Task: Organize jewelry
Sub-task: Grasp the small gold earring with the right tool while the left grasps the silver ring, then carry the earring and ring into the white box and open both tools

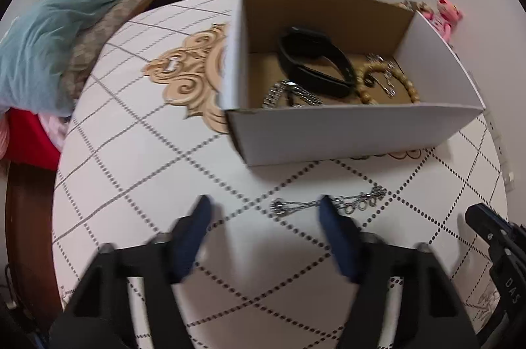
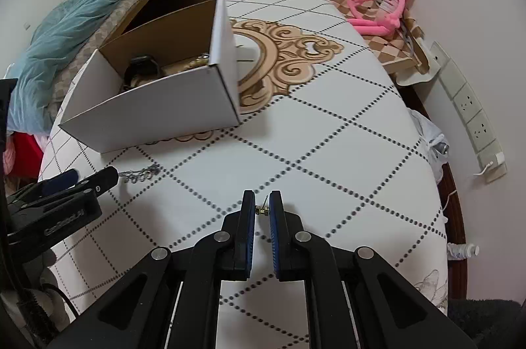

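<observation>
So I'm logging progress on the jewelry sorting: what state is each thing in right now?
Cardboard box: open-topped, standing on the table.
Black watch: lying in the box.
Bead bracelet: lying in the box.
Metal link bracelet: lying in the box.
Silver chain: loose on the table, outside the box.
Left hand-held gripper: open, above the chain.
Right hand-held gripper: shut on a small earring.

Even, soft indoor light; faint shadows lie under the box [image 1: 345, 132] and left gripper [image 1: 263, 211]. The left view is motion-blurred (fingers smeared), the right sharp. Fisheye bending curves both edges, corners vignetted black.
</observation>
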Demonstrator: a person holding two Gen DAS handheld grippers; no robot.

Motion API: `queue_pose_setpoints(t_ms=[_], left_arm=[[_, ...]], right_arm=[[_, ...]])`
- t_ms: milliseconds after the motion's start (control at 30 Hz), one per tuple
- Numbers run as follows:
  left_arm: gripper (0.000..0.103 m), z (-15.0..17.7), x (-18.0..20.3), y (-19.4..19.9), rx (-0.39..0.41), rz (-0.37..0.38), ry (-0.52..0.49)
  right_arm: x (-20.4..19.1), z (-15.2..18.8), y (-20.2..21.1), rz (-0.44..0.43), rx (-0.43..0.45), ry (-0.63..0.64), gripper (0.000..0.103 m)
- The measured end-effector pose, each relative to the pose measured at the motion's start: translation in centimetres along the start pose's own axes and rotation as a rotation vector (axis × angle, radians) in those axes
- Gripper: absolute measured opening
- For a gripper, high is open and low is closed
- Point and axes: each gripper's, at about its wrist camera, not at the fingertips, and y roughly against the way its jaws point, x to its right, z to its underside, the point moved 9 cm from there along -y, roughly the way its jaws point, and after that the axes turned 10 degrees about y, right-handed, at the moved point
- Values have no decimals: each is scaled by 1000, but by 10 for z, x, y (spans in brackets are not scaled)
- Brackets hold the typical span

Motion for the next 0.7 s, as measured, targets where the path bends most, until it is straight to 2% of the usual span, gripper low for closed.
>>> queue_pose_setpoints(t_ms=[67,100,133,333,533,700], left_arm=[[28,0,5,1,15,24,-16],[21,0,8,2,19,31,-29],[8,0,11,3,19,41,-36],[8,-4,14,25,59,114,-7],[8,-14,17,75,111,194,-6],[8,-30,25,118,151,260,-34]], right_arm=[[5,0,0,0,0,-10,9],[6,0,0,-1,1,-12,9],[7,0,1,-1,4,-13,9],[3,-7,16,-27,34,-16,9],[-1,-23,47,-72,85,-9,9],[-7,-50,78,-123,134,8,9]])
